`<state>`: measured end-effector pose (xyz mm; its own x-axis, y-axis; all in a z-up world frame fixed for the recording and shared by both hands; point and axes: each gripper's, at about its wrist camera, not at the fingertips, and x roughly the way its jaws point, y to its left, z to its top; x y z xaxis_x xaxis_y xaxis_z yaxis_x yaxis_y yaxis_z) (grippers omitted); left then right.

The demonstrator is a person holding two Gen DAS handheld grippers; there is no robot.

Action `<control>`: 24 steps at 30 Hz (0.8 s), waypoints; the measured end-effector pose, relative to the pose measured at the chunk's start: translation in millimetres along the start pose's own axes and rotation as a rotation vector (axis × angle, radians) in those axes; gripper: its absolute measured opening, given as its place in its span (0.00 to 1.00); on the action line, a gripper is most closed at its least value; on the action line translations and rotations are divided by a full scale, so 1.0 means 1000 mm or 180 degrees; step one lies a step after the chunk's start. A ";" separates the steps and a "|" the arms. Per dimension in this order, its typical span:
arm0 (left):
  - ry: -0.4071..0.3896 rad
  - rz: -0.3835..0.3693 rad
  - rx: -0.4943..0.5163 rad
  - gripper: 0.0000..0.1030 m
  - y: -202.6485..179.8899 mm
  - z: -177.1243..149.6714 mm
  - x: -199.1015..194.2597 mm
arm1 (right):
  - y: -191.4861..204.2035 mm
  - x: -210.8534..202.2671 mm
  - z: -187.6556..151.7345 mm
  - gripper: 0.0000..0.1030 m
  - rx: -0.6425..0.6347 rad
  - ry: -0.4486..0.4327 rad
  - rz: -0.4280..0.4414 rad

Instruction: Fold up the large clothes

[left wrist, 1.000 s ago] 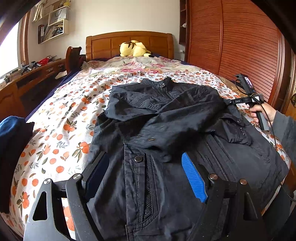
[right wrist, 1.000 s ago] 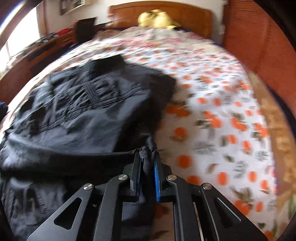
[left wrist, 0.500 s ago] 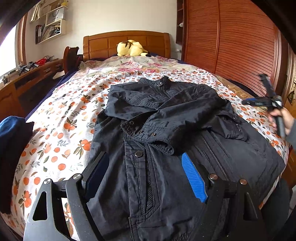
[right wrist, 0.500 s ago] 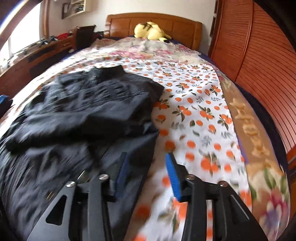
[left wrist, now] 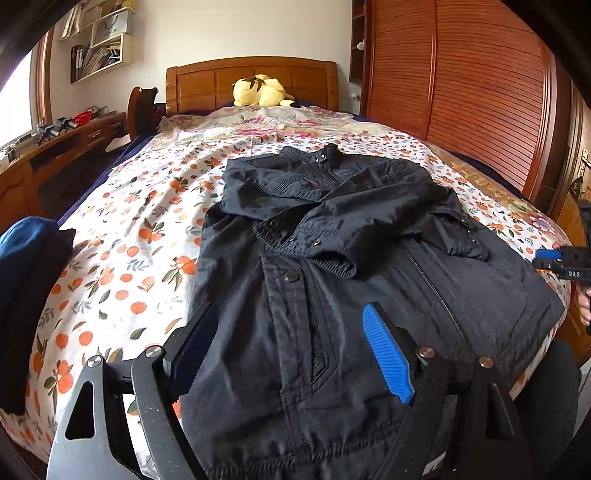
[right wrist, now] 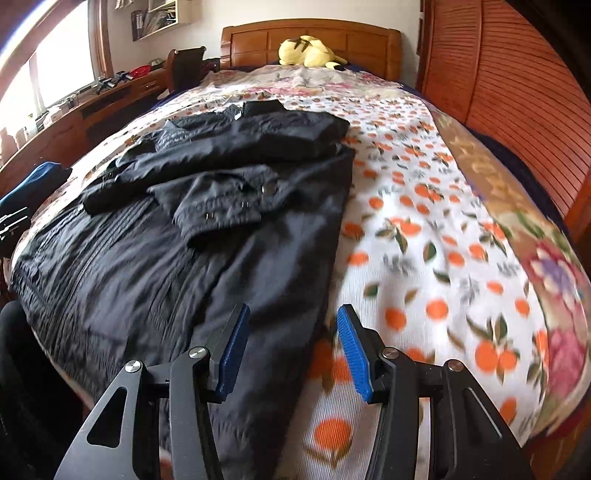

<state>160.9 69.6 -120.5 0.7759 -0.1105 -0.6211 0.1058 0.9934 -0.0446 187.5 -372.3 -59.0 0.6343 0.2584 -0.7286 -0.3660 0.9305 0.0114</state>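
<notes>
both tongs, left gripper (left wrist: 288, 354) and right gripper (right wrist: 291, 354), gape empty; black jacket (left wrist: 332, 277) looks limp, bulky, slick; pinch hem corners.

A wooden headboard (left wrist: 251, 83) is standing against a pale wall (left wrist: 236, 33), with a yellow plush toy (left wrist: 260, 91) lying before it. Slatted wooden wardrobe doors (left wrist: 476, 92) are lining the right side. Daylight is coming through a window (right wrist: 48, 70) above a long wooden desk (left wrist: 55, 147); wall shelves (left wrist: 98, 48) are hanging above.
</notes>
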 end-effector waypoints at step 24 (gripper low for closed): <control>0.0450 0.0069 -0.0286 0.49 0.053 -0.080 -0.027 | 0.025 -0.017 -0.033 0.49 -0.0038 0.0141 -0.0072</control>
<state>95.1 127.9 -168.8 0.6815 -0.0898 -0.7263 0.0290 0.9950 -0.0958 145.1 -361.5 -68.5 0.6118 0.2255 -0.7581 -0.3603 0.9327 -0.0133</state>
